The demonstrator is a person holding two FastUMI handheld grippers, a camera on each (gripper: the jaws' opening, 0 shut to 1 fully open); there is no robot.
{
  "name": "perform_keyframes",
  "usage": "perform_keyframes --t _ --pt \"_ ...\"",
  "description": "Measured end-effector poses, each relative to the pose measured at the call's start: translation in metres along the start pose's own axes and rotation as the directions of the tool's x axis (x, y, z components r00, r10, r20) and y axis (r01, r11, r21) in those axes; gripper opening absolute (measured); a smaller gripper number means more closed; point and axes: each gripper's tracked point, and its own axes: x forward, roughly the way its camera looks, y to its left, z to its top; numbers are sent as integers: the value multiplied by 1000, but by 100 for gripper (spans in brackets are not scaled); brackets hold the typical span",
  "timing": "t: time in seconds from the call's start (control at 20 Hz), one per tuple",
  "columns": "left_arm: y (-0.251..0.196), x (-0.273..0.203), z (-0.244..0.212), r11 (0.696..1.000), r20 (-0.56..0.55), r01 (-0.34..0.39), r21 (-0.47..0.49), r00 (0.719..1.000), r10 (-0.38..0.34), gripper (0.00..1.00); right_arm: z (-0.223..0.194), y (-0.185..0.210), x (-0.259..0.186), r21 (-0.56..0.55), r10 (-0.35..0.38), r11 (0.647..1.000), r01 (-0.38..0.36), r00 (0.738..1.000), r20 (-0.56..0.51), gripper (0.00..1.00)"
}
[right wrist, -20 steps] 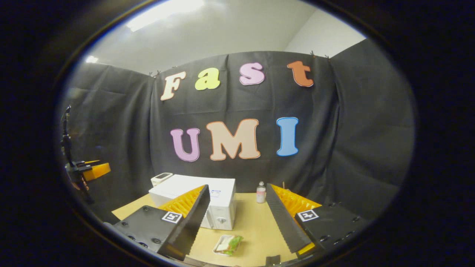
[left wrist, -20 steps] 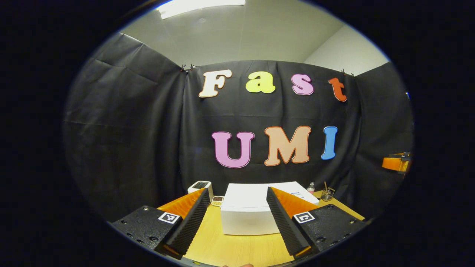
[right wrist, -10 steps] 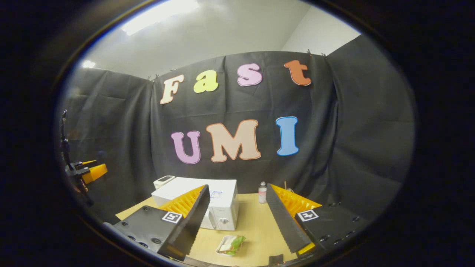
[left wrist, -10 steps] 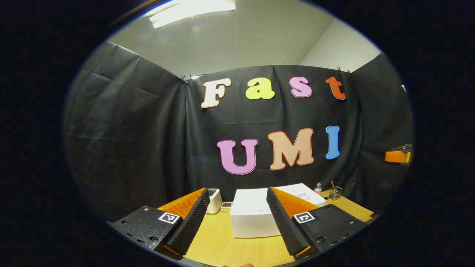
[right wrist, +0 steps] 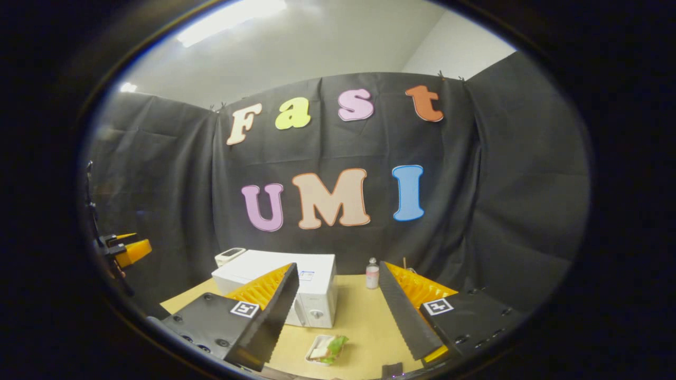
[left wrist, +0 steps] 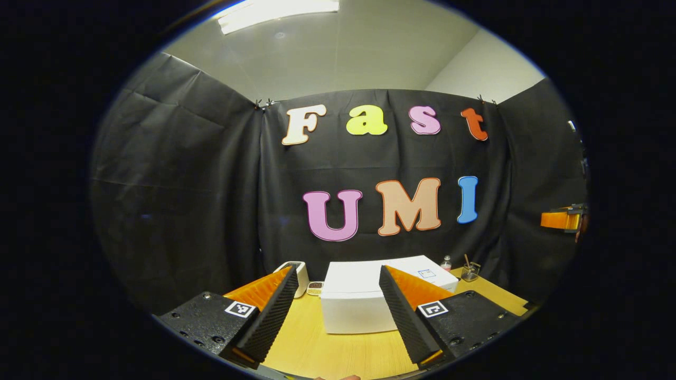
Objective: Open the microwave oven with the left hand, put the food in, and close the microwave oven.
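Observation:
A white microwave oven (left wrist: 354, 303) stands shut on the wooden table (left wrist: 338, 353), seen side-on in the left gripper view. In the right gripper view the microwave oven (right wrist: 311, 285) shows its front with a round knob. A small white tray of food (right wrist: 327, 349), a sandwich with green lettuce, lies on the table in front of it. My left gripper (left wrist: 335, 345) is open and empty, held above the near table edge short of the oven. My right gripper (right wrist: 338, 351) is open too, hovering over the food tray without touching it.
A small white device (left wrist: 297, 274) and a little dish (left wrist: 315, 288) sit left of the oven. A small bottle (right wrist: 372, 275) and a glass holder with sticks (left wrist: 469, 271) stand at the back. The other gripper (right wrist: 129, 250) shows far left.
The left gripper view swung right and back again, ending slightly closer to the oven. The right gripper barely shifted; both stayed open.

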Motion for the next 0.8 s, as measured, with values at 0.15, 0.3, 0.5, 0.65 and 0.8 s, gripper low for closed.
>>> perform_keyframes --t 0.15,0.3,0.5,0.65,0.8 --pt "-13 1 -22 999 3 39 -16 999 -39 96 -4 -1 1 -3 -4 1000 4 1000 -3 92" --pt "-30 7 -53 996 -17 81 -32 997 -81 96 -7 -1 3 14 1 1000 -1 1000 -6 92" --pt "-53 20 -93 992 -22 117 -51 993 -118 96 -9 -1 7 56 12 998 -13 1000 8 92" --pt "-76 33 -121 987 -30 143 -68 989 -145 96 -14 -2 12 68 15 998 -15 1000 3 92" --pt "-106 48 -145 984 -39 173 -49 984 -175 96 -16 -3 14 73 11 997 -11 1000 -4 92"
